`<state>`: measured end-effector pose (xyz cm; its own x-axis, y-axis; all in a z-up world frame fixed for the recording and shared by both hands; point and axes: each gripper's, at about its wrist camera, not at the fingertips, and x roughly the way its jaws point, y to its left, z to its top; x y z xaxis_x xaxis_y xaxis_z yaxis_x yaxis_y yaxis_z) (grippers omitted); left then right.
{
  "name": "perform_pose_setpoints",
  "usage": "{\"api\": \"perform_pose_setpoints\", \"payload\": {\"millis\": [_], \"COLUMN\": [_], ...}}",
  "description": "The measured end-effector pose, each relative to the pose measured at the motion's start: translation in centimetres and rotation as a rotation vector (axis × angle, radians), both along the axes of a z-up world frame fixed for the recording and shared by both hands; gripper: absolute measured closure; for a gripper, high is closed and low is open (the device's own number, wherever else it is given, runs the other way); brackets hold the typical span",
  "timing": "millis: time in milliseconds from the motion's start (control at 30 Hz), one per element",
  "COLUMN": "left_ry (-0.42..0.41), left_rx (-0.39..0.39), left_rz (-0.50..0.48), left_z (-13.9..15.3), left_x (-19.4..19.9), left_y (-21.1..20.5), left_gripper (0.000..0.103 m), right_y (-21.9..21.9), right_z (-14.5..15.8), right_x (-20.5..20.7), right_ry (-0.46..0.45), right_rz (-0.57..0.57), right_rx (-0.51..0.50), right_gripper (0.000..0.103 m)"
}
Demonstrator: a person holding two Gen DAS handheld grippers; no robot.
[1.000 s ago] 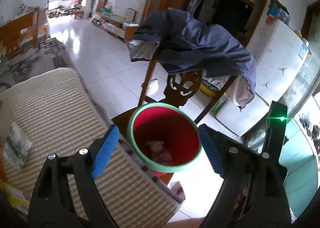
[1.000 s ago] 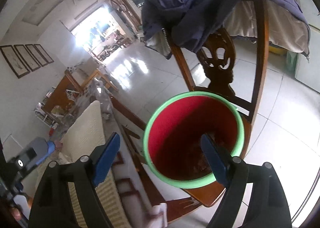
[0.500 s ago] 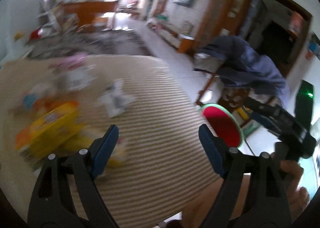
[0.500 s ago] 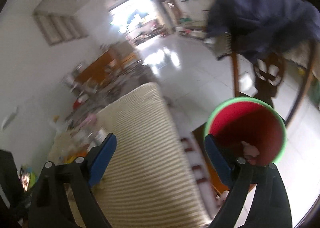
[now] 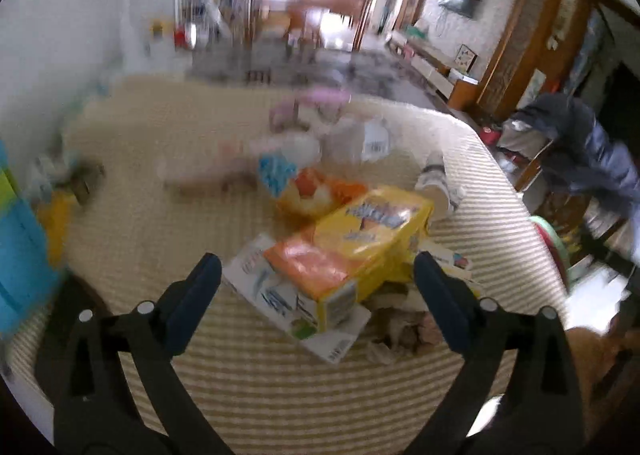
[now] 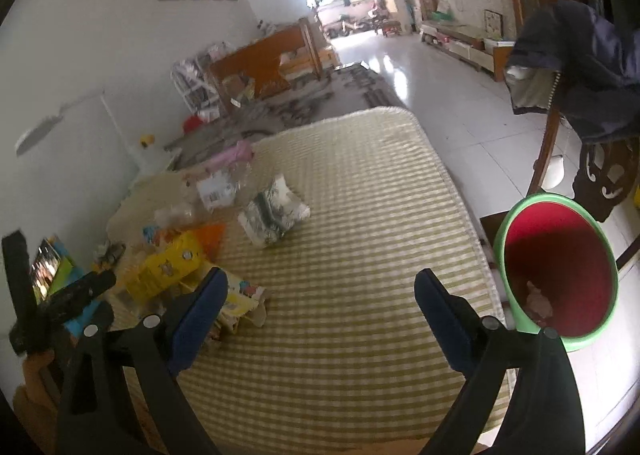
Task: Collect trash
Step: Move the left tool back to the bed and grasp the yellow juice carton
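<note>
**A:** Start with the left wrist view. What's under the left gripper [image 5: 316, 279]?

**B:** A striped mat [image 5: 280, 383] covers the table, and the litter sits on it. Take the yellow box [image 5: 360, 243] as the marker: it lies just past the fingertips, resting on a flat white carton [image 5: 276, 295]. An orange wrapper [image 5: 316, 191] lies beyond the box, and crumpled paper [image 5: 400, 327] sits against its near right side, beside the right finger. A patterned packet [image 5: 440, 183] is beyond the box, to the right. The far side of the mat is too blurred to name anything.

**A:** And the jaws?

**B:** Spread wide, having just been opening, with nothing pinched between the blue pads [image 5: 196, 295]. The red bin [image 5: 552, 239] with its green rim shows only as a sliver well right of the box, off the mat's edge.

**A:** Now the right wrist view.

**B:** Sharper. The right gripper [image 6: 320, 295] hangs over bare mat [image 6: 360, 215], jaws also wide apart and just opened further, holding nothing. The yellow box [image 6: 168, 271] lies left of the left finger. The patterned packet [image 6: 274, 215] sits beyond the box, toward the mat's middle. A clear bag with a white label [image 6: 216, 187] lies farther back.

**A:** The bin?

**B:** The red bin [image 6: 556, 267] stands far right of the box, on a wooden chair [image 6: 544, 159] draped with a dark jacket [image 6: 580, 67], with a little scrap inside. The other gripper's black frame [image 6: 76, 295] pokes in at the left, just beside the box.
</note>
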<state>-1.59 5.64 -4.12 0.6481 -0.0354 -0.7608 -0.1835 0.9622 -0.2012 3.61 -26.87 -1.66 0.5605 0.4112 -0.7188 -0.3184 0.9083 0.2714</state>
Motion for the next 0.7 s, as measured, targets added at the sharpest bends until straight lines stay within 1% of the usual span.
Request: {"api": "perform_pose_setpoints", "payload": {"millis": [33, 67, 133, 167, 233, 267, 333, 400, 433, 500, 533, 633, 700], "left_ry": [0.010, 0.024, 0.070, 0.105, 0.153, 0.179, 0.213, 0.237, 0.242, 0.226, 0.210, 0.134, 0.105], "left_rx": [-0.031, -0.034, 0.005, 0.044, 0.118, 0.181, 0.249, 0.250, 0.253, 0.237, 0.216, 0.101, 0.073], "left_rz": [-0.012, -0.040, -0.097, -0.151, -0.214, -0.241, -0.265, -0.266, -0.248, -0.210, -0.193, -0.132, -0.118], "left_z": [-0.2, -0.5, -1.0, -1.4, -2.1, -2.6, -3.4, -4.2, -4.3, -4.0, -3.7, -2.3, -1.8], "left_x": [0.3, 0.9, 2.0, 2.8, 3.7, 4.4, 5.3, 5.8, 6.1, 6.2, 6.1, 5.9, 6.5], "left_y": [0.2, 0.0, -0.9, -1.8, -3.1, -3.8, -4.5, -4.1, -3.8, -2.9, -2.5, -1.2, -1.1], "left_gripper": [0.009, 0.009, 0.009, 0.008, 0.007, 0.007, 0.007, 0.007, 0.007, 0.007, 0.007, 0.008, 0.011], "right_y": [0.3, 0.6, 0.6, 0.6, 0.6, 0.4, 0.1, -0.1, -0.1, -0.1, -0.1, 0.1, 0.2], "right_z": [-0.1, -0.1, -0.4, -0.6, -0.7, -0.7, -0.6, -0.7, -0.8, -0.7, -0.7, -0.7, -0.7], "right_x": [0.0, -0.3, 0.1, 0.2, 0.1, 0.0, 0.0, 0.1, 0.2, 0.1, 0.0, 0.0, 0.0], "right_ry": [-0.002, -0.004, 0.007, 0.016, 0.024, 0.022, 0.019, 0.028, 0.033, 0.033, 0.032, 0.031, 0.031], "right_rz": [0.009, 0.013, 0.009, 0.005, -0.003, -0.010, -0.020, -0.024, -0.025, -0.023, -0.021, -0.015, -0.013], "right_rx": [-0.006, -0.005, -0.002, -0.001, 0.011, 0.020, 0.038, 0.048, 0.051, 0.052, 0.052, 0.046, 0.043], "right_gripper": [0.012, 0.012, 0.012, 0.012, 0.012, 0.012, 0.012, 0.012, 0.012, 0.012, 0.012, 0.012, 0.012]}}
